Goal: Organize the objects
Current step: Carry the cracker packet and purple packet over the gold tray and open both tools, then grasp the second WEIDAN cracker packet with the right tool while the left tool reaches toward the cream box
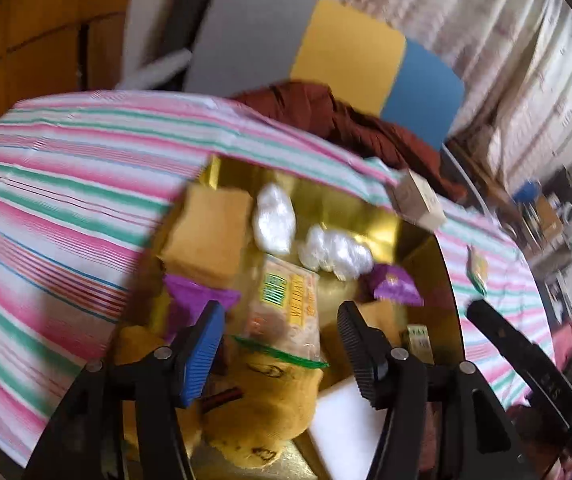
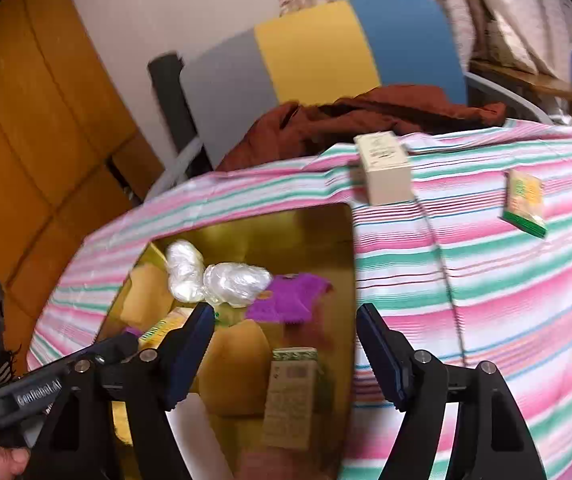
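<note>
The striped cloth (image 2: 486, 280) covers the whole table and carries everything. It serves as the sorting ground, with the gold box (image 2: 326, 232) sitting toward its near edge as the collecting point.

The gold box is open-topped, and your goods are gathered inside it: two white wrapped bundles (image 1: 273, 216) toward its far wall, a tan carton (image 1: 209, 232) at the far-left corner, purple packets (image 2: 286, 296) near the middle, a clear noodle packet (image 1: 290, 304) and a yellow soft toy (image 1: 269, 400) at the near side. They lie loose and overlapping, which I judge to mean dropped in rather than arranged.

Two items remain outside the box on the cloth: a cream carton (image 2: 386, 168) standing near the far edge, just beyond the box's far-right corner, and a small green-and-yellow packet (image 2: 524, 204) well apart toward the right edge. I judge these to be the outstanding work.

Your left gripper (image 1: 277, 344) hangs over the near half of the box, jaws roughly half apart, with the noodle packet and toy below them but no pad pressing on either; it holds nothing. Your right gripper (image 2: 286, 352) stands over the box's right wall, jaws parted rather wider and likewise empty, with a brown printed carton (image 2: 290, 396) lying below.

Both frames are motion-blurred, so fine contact cannot be confirmed.
</note>
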Demonstrator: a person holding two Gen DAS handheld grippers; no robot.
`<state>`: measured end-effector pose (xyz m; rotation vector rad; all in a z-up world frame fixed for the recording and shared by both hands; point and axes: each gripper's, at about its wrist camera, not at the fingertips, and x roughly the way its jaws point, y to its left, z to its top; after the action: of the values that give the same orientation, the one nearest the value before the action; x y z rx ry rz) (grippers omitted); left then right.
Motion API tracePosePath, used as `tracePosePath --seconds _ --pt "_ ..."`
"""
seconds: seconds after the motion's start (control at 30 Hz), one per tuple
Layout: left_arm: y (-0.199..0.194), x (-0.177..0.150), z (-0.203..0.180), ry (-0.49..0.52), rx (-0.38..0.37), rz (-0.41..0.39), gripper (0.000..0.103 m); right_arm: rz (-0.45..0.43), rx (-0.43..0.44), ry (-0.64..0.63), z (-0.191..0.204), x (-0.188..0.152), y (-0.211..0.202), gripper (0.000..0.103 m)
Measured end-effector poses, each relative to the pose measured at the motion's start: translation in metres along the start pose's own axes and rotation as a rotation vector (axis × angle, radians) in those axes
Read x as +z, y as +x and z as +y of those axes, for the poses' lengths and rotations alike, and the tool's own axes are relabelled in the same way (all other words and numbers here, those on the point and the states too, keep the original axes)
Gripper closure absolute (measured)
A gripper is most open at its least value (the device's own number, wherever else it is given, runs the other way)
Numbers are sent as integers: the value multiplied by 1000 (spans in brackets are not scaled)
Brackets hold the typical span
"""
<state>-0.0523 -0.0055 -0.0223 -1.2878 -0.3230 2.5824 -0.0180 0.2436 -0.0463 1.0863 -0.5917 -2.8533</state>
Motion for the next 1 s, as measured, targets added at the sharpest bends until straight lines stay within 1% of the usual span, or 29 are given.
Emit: tracePosePath --seconds 0.03,0.13,0.3,0.63,0.8,0.9,1.0 --pt "-6 -1 1 -9 14 -25 43 -8 -2 12 -3 -1 -4 27" --pt "-14 -4 2 -40 21 -51 42 -26 -12 51 -16 -4 -15 24" --pt "-15 -7 -5 -52 -7 -39 42 -29 -14 81 -27 -8 -21 24" --pt "-1 -23 -44 24 -70 35 42 -51 -40 86 -44 -7 -25 24" --pt "4 -28 -63 56 -109 58 42 -77 -69 124 -67 -4 -30 24" --pt "9 -31 -75 61 -134 86 42 -80 -92 153 -85 1 -30 24" --pt "14 -33 -84 75 -129 102 42 -79 -122 179 -105 3 -27 24"
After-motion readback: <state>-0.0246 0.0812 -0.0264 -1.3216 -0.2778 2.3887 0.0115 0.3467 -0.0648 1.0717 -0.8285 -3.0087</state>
